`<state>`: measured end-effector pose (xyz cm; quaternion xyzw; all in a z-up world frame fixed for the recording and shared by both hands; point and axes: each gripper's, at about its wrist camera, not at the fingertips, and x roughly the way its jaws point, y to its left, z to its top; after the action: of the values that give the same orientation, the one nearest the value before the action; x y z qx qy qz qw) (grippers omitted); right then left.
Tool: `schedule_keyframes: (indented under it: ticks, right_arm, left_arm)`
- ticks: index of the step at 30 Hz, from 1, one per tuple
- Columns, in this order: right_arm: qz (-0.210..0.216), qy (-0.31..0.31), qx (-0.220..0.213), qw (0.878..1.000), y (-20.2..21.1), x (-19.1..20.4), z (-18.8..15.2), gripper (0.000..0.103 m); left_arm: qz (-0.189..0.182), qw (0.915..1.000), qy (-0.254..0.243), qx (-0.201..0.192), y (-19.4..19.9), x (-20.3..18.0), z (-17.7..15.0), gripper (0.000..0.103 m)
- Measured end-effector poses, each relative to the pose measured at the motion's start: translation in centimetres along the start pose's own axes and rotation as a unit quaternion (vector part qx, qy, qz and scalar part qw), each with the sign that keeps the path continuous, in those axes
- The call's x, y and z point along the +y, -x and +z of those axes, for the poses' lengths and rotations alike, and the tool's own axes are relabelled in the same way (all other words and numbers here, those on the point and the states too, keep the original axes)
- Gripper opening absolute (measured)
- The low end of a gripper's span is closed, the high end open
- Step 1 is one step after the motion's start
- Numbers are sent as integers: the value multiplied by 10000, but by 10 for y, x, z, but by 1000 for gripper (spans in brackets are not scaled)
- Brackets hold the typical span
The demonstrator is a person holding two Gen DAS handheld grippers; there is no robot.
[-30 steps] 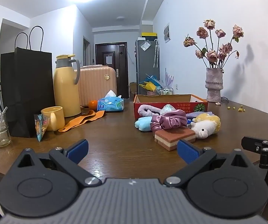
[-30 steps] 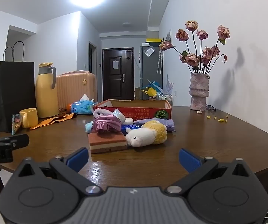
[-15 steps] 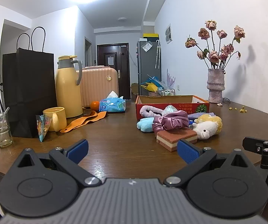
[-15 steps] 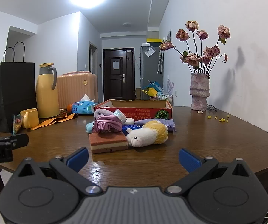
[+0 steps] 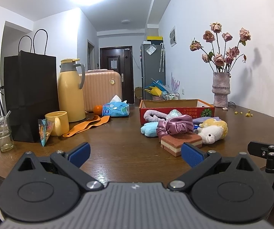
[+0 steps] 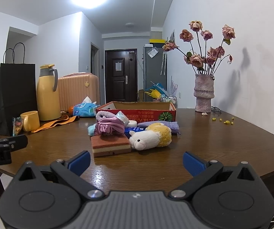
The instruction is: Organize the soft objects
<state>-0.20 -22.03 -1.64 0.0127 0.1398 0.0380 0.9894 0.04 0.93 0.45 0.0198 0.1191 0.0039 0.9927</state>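
A: How do the tongs stand?

B: The left tongs (image 5: 135, 153) are spread wide over the near edge of the brown counter (image 5: 117, 148), with nothing between the blue pads (image 5: 79, 151). The right tongs (image 6: 136, 161) are also spread wide and hold nothing.

A: And where are the soft objects?

B: They lie in one small heap in the middle of the counter, just in front of the red cardboard box (image 6: 137, 112). Nearest to the right tongs is a layered sponge block (image 6: 110, 146), brown and cream. A white and yellow plush sheep (image 6: 150, 136) lies beside it, touching its right end. A pink satin scrunchie (image 6: 109, 126) rests on the back of the sponge, and a light blue fluffy piece (image 5: 149, 130) shows at the left of the heap. A purple cloth (image 6: 159, 125) lies behind the sheep.

A: What else stands on the counter?

B: At the left, a black paper bag (image 5: 30, 95), a yellow thermos jug (image 5: 71, 93), a yellow mug (image 5: 57, 123) and a pack of tissues (image 5: 115, 109). At the far right, a vase of dried roses (image 6: 203, 93).
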Motion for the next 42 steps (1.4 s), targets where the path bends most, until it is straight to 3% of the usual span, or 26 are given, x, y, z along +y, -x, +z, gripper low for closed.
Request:
schedule_keyframes:
  ticks: [42]
  right_arm:
    - [-1,24,-125,9999,-1,-2,3,103]
  left_arm:
    - [68,9999,-113,-86,3,-6,-2,103]
